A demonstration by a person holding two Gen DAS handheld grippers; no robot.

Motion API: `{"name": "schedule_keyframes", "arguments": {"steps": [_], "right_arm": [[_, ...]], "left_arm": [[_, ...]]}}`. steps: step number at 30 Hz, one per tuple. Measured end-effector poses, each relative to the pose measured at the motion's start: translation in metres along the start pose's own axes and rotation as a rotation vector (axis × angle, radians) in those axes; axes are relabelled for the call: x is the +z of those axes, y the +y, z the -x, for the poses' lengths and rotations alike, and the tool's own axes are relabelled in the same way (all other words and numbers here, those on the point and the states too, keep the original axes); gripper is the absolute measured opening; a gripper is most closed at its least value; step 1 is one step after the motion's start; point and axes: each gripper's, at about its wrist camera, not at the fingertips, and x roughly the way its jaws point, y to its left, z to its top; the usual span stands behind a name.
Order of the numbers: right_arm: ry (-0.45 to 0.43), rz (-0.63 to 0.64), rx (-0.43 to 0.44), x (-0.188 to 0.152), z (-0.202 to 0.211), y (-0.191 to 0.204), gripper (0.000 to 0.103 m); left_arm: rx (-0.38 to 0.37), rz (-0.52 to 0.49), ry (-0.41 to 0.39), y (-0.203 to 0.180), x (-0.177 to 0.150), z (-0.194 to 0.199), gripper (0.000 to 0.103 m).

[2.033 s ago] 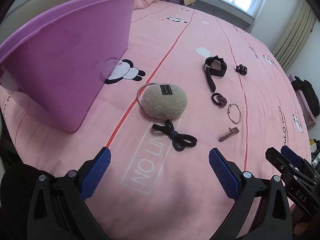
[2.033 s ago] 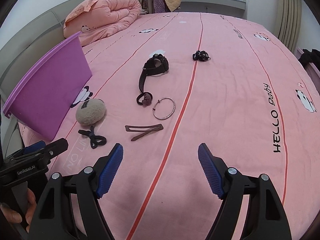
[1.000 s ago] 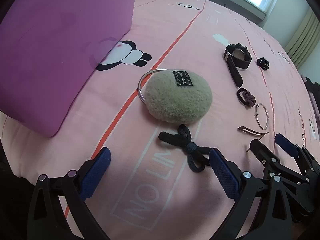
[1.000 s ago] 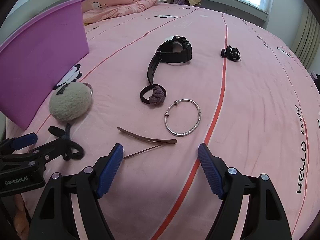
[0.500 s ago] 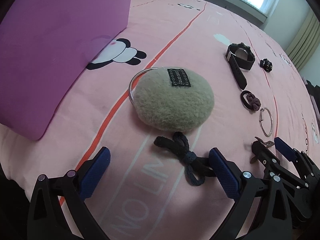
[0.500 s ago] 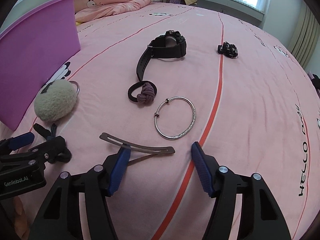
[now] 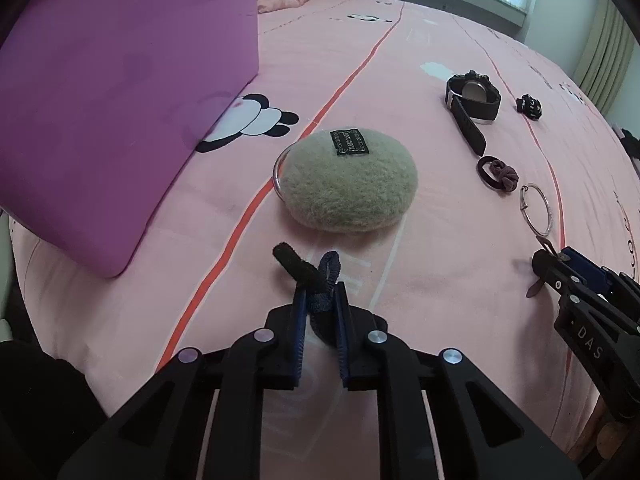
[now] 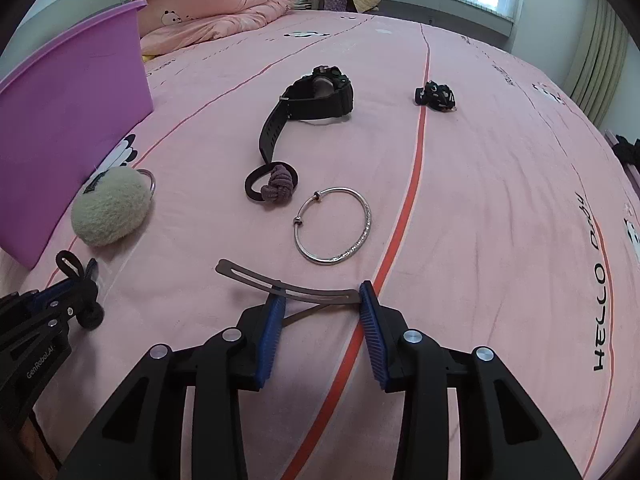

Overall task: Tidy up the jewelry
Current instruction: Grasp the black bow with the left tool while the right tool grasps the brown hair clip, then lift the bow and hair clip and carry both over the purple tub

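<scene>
My left gripper [image 7: 321, 300] is shut on a black bow hair tie [image 7: 310, 274], seen too in the right wrist view [image 8: 78, 274]. My right gripper [image 8: 321, 306] is partly closed around a brown metal hair clip [image 8: 280, 280] on the pink bedsheet; its blue pads stand at the clip's two sides. A silver bangle [image 8: 334, 226], a mauve knotted hair tie [image 8: 272, 186], a black watch [image 8: 316, 96] and a small black hair accessory [image 8: 436, 96] lie beyond. A beige fuzzy pouch with a metal ring [image 7: 348, 178] lies just past the left gripper.
A purple plastic bin [image 7: 100, 92] stands at the left, also in the right wrist view [image 8: 68, 120]. A folded pink quilt [image 8: 216, 4] lies at the bed's far end. The right gripper shows in the left wrist view [image 7: 568, 268].
My left gripper moved forward and closed on the bow hair tie. My right gripper moved down to the hair clip and narrowed around it.
</scene>
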Motion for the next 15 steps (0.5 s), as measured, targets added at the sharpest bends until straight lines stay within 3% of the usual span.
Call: {"name": "schedule_keyframes", "arguments": {"steps": [8,15], "right_arm": [[-0.019,-0.05,0.025,-0.014,0.026,-0.013,0.037],[-0.052,-0.051,0.009,-0.023,0.063,-0.016,0.037]], "left_arm": [[-0.028,0.006,0.009,0.005,-0.006,0.019,0.013],[-0.047,-0.052,-0.05,0.0,-0.011,0.05,0.013]]}}
